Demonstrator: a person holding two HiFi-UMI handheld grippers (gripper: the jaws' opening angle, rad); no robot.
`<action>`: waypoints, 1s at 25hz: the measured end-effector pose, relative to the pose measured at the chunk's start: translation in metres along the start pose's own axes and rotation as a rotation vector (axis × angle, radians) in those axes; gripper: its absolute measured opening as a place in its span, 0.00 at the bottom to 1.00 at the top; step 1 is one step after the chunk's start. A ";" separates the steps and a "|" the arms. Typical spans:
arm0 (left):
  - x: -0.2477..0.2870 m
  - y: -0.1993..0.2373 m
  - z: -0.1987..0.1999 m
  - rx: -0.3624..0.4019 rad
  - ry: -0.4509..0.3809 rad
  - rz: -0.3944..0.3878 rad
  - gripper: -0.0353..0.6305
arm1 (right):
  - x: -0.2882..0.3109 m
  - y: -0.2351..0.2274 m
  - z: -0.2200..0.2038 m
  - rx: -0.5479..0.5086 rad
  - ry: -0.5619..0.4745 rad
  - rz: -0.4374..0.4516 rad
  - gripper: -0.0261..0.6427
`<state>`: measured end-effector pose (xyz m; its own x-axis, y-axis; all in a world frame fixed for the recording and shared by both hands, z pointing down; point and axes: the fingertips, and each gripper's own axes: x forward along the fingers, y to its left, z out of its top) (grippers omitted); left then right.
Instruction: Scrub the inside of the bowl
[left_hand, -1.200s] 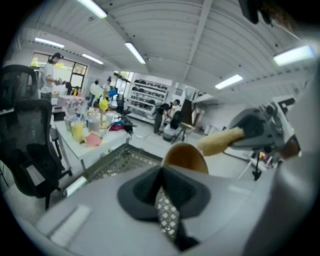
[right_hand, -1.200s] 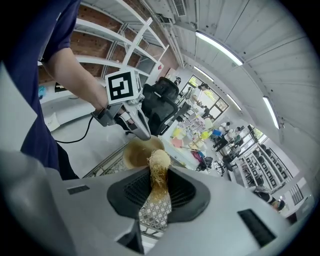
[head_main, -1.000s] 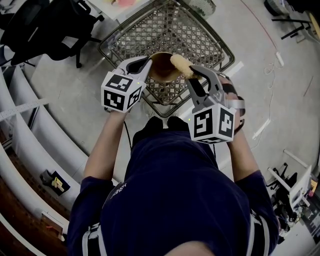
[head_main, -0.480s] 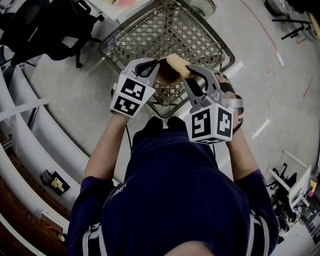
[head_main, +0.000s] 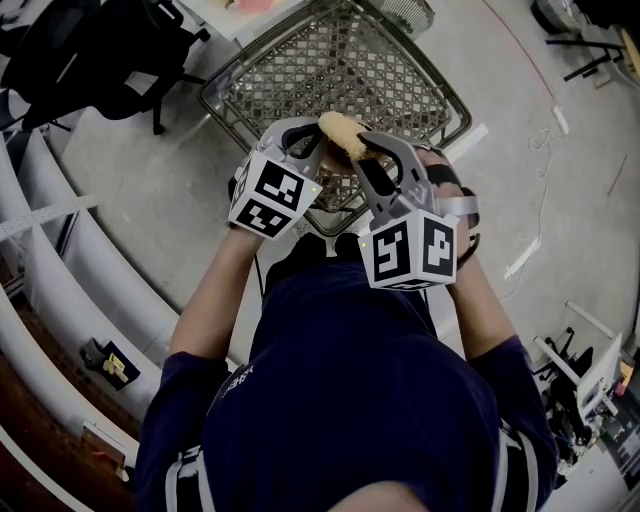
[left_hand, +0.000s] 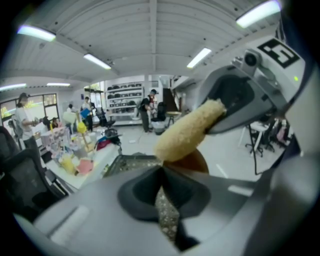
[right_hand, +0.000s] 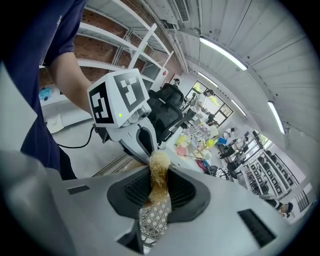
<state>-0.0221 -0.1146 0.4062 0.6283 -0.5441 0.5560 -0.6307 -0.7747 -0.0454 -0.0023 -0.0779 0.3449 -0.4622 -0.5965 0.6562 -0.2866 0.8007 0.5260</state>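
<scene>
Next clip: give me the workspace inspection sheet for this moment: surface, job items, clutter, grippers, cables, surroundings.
Surface: wire mesh basket on a grey floor, below both grippers.
Job's things: brown bowl held in the air; yellow sponge overlaps it, but contact with the inside cannot be told.
Clutter: black office chair; white strip on the floor.
Grippers: left gripper fingers shut on the bowl's rim; right gripper fingers shut on the sponge.
Cables: black cable trailing from the left gripper.
Surroundings: people at cluttered tables; shelving.
</scene>
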 end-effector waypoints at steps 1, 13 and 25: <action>0.000 0.001 0.000 -0.006 0.000 0.001 0.07 | 0.000 -0.001 -0.001 0.001 0.001 -0.001 0.15; -0.010 0.032 -0.005 -0.099 -0.003 0.064 0.07 | -0.011 -0.007 -0.034 0.069 0.037 -0.017 0.15; -0.009 0.041 0.003 -0.248 -0.057 0.085 0.07 | -0.020 0.000 -0.052 0.084 0.032 0.005 0.15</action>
<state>-0.0520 -0.1425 0.3973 0.5885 -0.6267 0.5107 -0.7703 -0.6264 0.1190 0.0508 -0.0689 0.3599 -0.4375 -0.5925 0.6764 -0.3541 0.8049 0.4761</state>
